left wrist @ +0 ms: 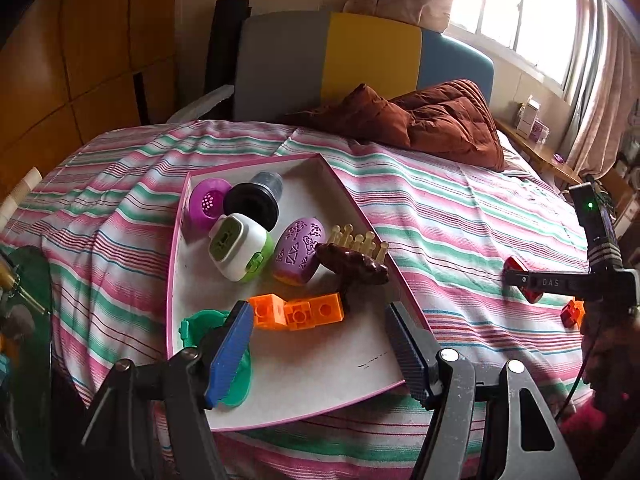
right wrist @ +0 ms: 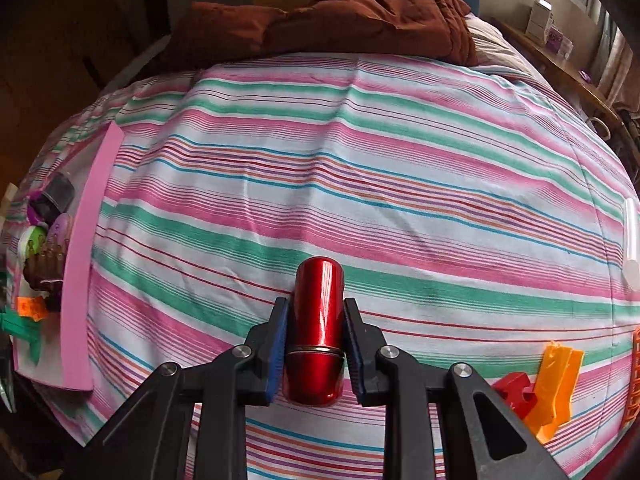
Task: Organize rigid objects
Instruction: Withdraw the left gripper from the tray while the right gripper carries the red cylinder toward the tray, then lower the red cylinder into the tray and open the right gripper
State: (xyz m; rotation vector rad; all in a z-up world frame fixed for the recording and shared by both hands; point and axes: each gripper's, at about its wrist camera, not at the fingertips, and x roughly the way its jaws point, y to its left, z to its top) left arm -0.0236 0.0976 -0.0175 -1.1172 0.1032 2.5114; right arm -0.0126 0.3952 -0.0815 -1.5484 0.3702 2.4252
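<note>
Now the red cylinder (right wrist: 318,328) sits clamped lengthwise inside the right gripper (right wrist: 316,346).

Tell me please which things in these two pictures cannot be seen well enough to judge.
- Green toy, left wrist view: the left gripper finger covers its middle.
- Red cylinder, right wrist view: right gripper pads hide its sides, so contact is uncertain.
- Tray contents, right wrist view: squeezed and blurred at the left edge.
- Orange mesh piece: cut off at the right.

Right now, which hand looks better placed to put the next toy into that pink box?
The right gripper, probably: its fingers are closed on the red cylinder, ready to carry it over. The left gripper hangs open and empty above the pink tray, holding nothing to add.
</note>
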